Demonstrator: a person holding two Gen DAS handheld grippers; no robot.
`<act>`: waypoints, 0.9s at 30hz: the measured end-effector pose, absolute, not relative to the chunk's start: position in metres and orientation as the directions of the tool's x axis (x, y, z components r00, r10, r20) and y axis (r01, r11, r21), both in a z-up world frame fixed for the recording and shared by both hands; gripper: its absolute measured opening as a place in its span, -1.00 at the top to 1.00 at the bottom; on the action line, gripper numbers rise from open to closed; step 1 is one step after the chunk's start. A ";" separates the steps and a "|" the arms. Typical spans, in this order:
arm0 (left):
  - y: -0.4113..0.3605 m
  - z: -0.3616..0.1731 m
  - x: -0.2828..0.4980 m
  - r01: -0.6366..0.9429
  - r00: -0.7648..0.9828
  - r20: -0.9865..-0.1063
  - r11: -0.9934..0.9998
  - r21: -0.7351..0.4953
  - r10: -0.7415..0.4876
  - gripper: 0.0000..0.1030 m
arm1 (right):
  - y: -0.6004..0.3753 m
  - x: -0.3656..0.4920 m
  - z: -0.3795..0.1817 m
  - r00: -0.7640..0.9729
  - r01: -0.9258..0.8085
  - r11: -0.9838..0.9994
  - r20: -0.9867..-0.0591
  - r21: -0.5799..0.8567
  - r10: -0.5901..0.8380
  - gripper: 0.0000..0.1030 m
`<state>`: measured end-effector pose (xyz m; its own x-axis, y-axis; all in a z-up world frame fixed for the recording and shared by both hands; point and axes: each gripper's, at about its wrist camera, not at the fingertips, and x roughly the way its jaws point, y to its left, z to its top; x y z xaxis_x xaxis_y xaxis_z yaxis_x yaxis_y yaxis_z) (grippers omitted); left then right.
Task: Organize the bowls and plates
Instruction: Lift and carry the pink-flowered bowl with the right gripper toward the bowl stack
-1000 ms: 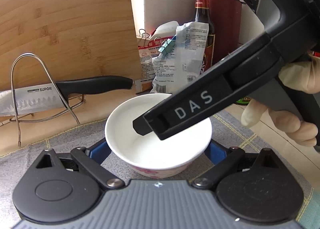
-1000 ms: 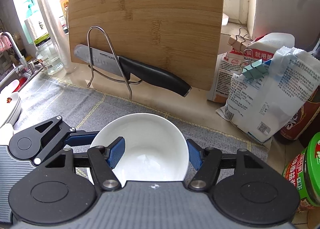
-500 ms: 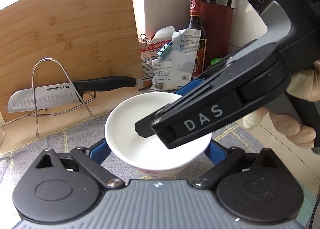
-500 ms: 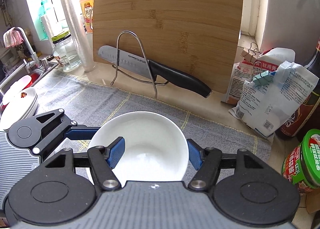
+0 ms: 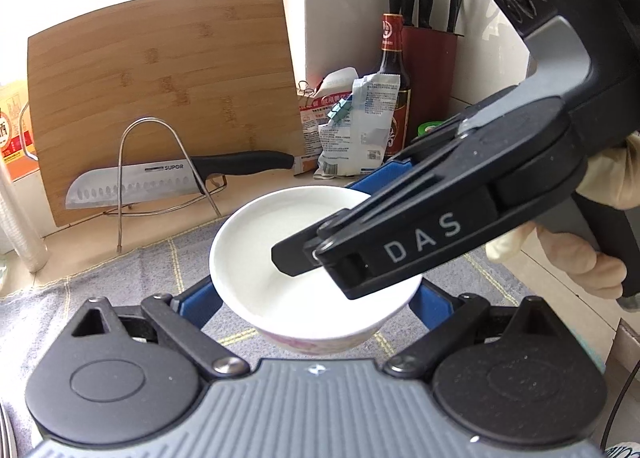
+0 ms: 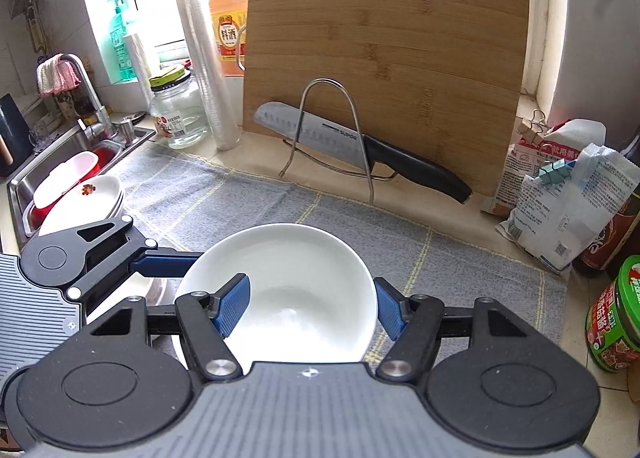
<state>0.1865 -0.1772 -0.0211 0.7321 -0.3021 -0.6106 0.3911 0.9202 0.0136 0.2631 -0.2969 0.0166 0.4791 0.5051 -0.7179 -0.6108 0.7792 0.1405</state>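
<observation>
A white bowl (image 6: 288, 290) is gripped by both tools above the grey mat (image 6: 320, 218). The right gripper (image 6: 310, 308) is clamped on the bowl's wall, one blue pad (image 6: 234, 304) inside and the other outside. The left gripper (image 5: 316, 304) is closed across the bowl's outside, a pad against each flank. Ahead of the tools, a knife (image 6: 360, 146) is seen on a wire stand before a bamboo cutting board (image 6: 384, 58). Stacked white plates (image 6: 92, 198) lie by the sink, to the right gripper's left.
</observation>
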 end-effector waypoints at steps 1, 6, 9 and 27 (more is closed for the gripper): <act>-0.173 -0.020 0.183 0.386 0.734 -0.610 0.922 0.014 -0.298 -0.89 | -0.294 0.260 0.018 0.479 -0.615 0.776 -0.715 0.141 0.510 -0.40; -0.150 -0.014 0.163 0.348 0.748 -0.609 0.937 0.023 -0.263 -0.89 | -0.271 0.242 0.027 0.465 -0.651 0.745 -0.699 0.145 0.543 -0.40; -0.136 -0.011 0.155 0.325 0.755 -0.609 0.946 0.025 -0.243 -0.89 | -0.254 0.234 0.031 0.454 -0.673 0.726 -0.695 0.142 0.558 -0.40; -0.063 -0.013 0.131 0.210 0.777 -0.615 0.977 0.046 -0.138 -0.89 | -0.165 0.213 0.030 0.389 -0.763 0.635 -0.696 0.123 0.603 -0.40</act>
